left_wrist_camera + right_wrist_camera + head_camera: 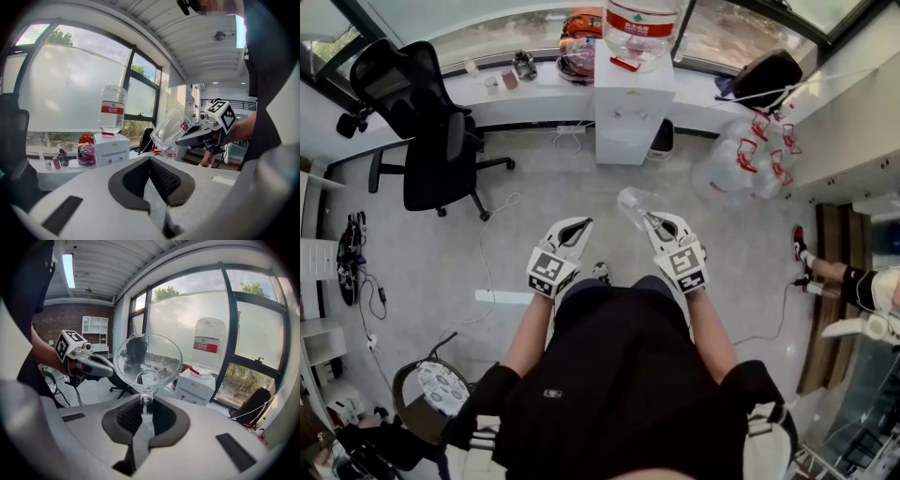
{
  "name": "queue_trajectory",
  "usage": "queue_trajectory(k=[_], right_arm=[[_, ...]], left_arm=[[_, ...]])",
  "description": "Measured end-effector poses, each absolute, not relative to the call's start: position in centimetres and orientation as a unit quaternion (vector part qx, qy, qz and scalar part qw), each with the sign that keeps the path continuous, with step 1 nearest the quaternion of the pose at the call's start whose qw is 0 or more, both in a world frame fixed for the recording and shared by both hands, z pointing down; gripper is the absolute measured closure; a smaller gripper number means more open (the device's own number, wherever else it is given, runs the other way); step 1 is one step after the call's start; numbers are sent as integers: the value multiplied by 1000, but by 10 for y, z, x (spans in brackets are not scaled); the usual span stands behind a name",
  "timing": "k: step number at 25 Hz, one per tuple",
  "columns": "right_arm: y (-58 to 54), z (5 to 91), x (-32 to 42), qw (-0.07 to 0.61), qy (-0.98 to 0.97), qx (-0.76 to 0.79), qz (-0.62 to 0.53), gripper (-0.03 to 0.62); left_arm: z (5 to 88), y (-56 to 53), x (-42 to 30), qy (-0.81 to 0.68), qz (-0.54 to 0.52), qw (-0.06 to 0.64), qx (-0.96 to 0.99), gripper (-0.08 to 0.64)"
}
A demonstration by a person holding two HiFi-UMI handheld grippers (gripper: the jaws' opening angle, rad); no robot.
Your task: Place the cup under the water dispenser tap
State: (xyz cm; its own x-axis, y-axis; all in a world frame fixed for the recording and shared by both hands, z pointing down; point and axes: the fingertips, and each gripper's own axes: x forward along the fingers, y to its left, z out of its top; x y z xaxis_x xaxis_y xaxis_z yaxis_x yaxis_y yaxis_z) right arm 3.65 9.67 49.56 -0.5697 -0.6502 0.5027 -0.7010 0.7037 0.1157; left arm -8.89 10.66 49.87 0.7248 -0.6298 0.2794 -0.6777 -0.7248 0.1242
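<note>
Grey office floor (pixel 534 202) under a long window, seen from my remote feed. My right gripper (pixel 654 221) has its jaws pinched on a clear glass cup (pixel 636 206). The cup juts past the tips, tilted, in mid-air over the floor. In the right gripper view the cup (pixel 147 361) fills the middle, its narrow end caught between the dark pads (pixel 159 417) of the right gripper (pixel 146 409).

My left gripper (pixel 577 225) has its jaws pressed together with nothing between them. The left gripper view shows this at the left gripper (pixel 151 174), with the cup (pixel 169 130) up and to the right of it.

Both bare forearms reach forward from the torso, roughly parallel. The grippers sit side by side, near each other but apart, and point slightly downward toward the window wall.

Ahead stands a white dispenser (pixel 633 103) against the window ledge, with a water bottle (pixel 639 26) upended on top. The cup is well apart from it, not under the tap. A black chair (pixel 431 131) stands to the left, and a cluster of empty bottles (pixel 741 161) lies to the right.
</note>
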Motion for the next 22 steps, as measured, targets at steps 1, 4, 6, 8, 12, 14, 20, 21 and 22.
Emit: queue_trajectory(k=[1, 4, 6, 8, 12, 14, 20, 21, 22], right_arm=[[95, 497, 38, 264, -884, 384, 48, 584], [93, 499, 42, 271, -877, 393, 58, 584], [92, 500, 45, 266, -877, 396, 58, 584], [88, 501, 50, 265, -876, 399, 57, 584], [80, 504, 55, 269, -872, 404, 61, 584], [77, 507, 57, 270, -872, 403, 63, 583], [61, 522, 58, 276, -873, 395, 76, 583], [56, 523, 58, 276, -873, 394, 77, 584], [50, 525, 58, 276, -874, 392, 78, 584]], left_arm=[[500, 106, -89, -353, 110, 110, 923, 560], [503, 104, -87, -346, 114, 110, 925, 560], [502, 102, -86, -341, 116, 109, 926, 560], [499, 95, -85, -338, 116, 105, 928, 560], [493, 83, -81, -332, 117, 99, 931, 560], [494, 79, -80, -329, 121, 100, 931, 560], [505, 69, -83, -333, 133, 112, 927, 560], [506, 65, -84, -335, 135, 113, 926, 560], [507, 60, -85, -337, 136, 113, 925, 560]])
